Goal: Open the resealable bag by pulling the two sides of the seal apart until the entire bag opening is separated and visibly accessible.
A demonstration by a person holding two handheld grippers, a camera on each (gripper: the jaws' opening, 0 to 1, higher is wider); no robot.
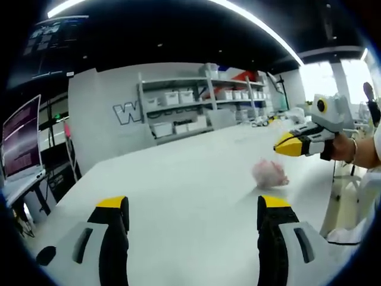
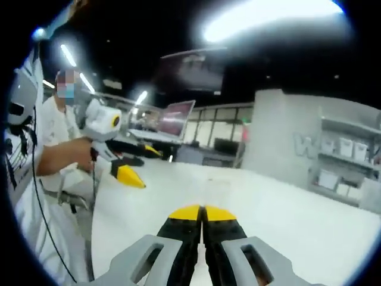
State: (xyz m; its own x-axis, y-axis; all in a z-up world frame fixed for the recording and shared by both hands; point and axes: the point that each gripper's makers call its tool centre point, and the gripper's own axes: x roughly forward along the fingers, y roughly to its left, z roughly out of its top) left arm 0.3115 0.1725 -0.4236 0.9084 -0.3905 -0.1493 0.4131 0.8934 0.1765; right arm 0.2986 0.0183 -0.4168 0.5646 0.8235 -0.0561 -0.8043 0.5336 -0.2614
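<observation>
The bag (image 1: 269,173) is lying crumpled on the white table (image 1: 190,179), pinkish and blurred, so its seal cannot be judged; nothing is touching it. In the left gripper view the left gripper (image 1: 193,214) is hovering over the near table with jaws spread wide, grasping nothing, well short of the bag. The right gripper (image 1: 284,145) is entering from the right, held by a hand (image 1: 340,147) above and beyond the bag. In the right gripper view its jaws (image 2: 203,214) are pressing together, empty. Shelves (image 1: 196,101) with bins are standing against the far wall.
</observation>
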